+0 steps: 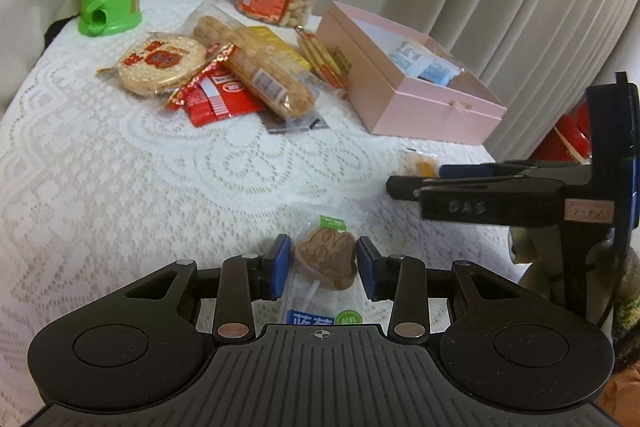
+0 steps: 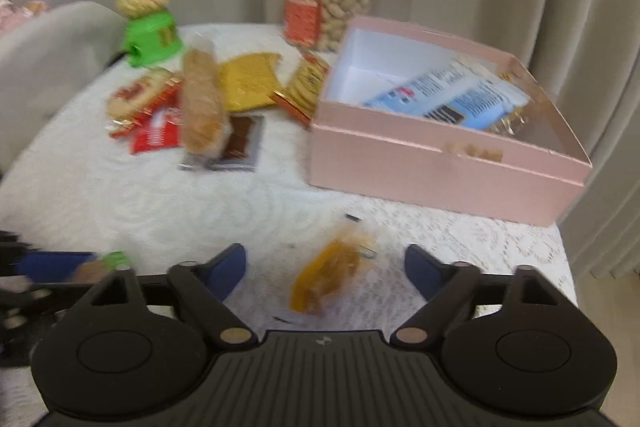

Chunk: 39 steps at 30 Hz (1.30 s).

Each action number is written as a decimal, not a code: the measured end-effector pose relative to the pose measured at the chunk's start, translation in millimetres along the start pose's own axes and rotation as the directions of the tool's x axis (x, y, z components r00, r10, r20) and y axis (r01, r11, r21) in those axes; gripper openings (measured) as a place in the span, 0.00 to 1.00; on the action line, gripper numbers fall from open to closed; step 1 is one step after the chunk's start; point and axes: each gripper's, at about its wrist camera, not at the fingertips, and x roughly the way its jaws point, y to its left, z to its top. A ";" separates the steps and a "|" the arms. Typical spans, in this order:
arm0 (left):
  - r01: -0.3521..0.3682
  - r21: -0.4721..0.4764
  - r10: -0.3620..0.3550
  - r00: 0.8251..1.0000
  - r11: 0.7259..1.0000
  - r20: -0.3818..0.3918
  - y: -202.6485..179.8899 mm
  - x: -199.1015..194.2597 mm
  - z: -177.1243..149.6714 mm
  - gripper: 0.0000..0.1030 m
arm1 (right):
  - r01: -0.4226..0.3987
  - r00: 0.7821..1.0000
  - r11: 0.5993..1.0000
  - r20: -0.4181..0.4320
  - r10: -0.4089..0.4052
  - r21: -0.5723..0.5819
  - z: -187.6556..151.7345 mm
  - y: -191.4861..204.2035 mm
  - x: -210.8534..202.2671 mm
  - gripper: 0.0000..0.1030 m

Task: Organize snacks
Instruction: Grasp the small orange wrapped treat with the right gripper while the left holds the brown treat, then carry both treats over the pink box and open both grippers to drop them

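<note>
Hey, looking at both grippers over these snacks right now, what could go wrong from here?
The left hand-held gripper clamps the brown moulded treat; squeezing harder might crack it. The right hand-held gripper is open around the orange snack packet, and the blurred view suggests fast motion, so it may close off-centre.

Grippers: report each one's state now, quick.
Left gripper: shut on the brown lollipop.
Right gripper: open around the orange snack packet, pads clear of it.
</note>
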 end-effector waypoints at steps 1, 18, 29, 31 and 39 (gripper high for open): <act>0.005 0.000 -0.005 1.000 1.000 -0.002 -0.6 -0.4 -0.2 0.40 | -0.025 1.000 0.999 0.000 0.025 0.028 -1.7 -6.3 -3.1 0.56; 0.014 0.048 -0.013 0.999 0.999 -0.031 -20.8 5.9 2.9 0.40 | -0.030 0.999 0.995 -0.008 0.030 0.091 -16.0 -31.5 -19.7 0.32; 0.015 0.139 -0.014 1.000 0.990 -0.009 -49.4 -6.4 2.6 0.40 | -0.038 0.998 0.996 0.042 0.035 0.074 -20.7 -41.7 -64.0 0.26; 0.016 0.152 -0.017 1.000 0.988 0.000 -54.9 -9.7 2.9 0.40 | -0.031 0.997 0.996 0.068 0.025 0.080 -20.4 -46.6 -75.6 0.26; 0.026 0.165 -0.029 0.999 0.986 0.017 -66.2 -16.7 8.2 0.40 | -0.043 0.994 0.995 0.107 0.034 0.089 -24.6 -50.9 -101.0 0.26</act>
